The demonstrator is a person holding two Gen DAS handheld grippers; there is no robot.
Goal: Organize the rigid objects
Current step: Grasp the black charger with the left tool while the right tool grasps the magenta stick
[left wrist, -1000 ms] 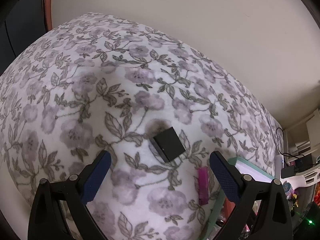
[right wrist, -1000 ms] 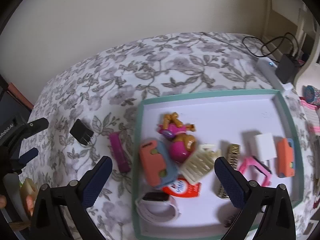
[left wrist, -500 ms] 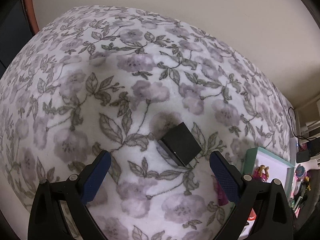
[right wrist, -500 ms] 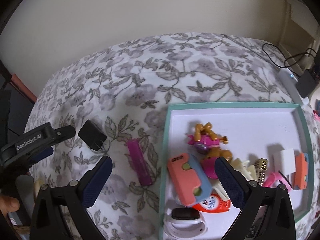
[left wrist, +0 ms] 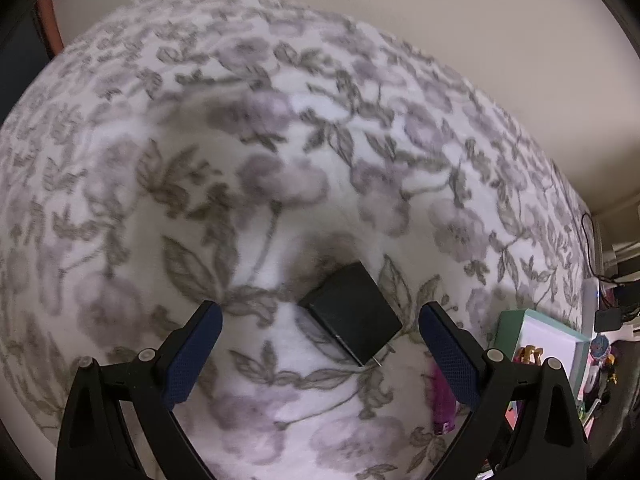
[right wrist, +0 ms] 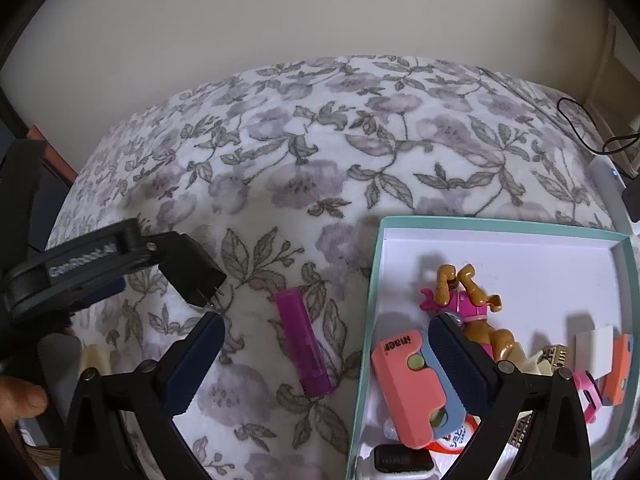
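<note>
Left tongs [left wrist: 320,330] spread wide above floral bedspread [left wrist: 280,140], blue-padded fingers [left wrist: 192,354] on either side of black plug adapter [left wrist: 351,312], not touching it. Adapter lying on bedspread, prongs pointing toward lower right. Purple bar [left wrist: 442,404] just beyond right finger, partly hidden by it. Teal-rimmed tray [left wrist: 508,328] at bed's right edge, toys inside, details unclear. Cream wall [left wrist: 440,8] behind bed.

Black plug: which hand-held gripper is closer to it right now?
Left. The left hand-held gripper is open around the black plug, its fingers either side. The right hand-held gripper is open over the purple bar, beside the plug.
</note>
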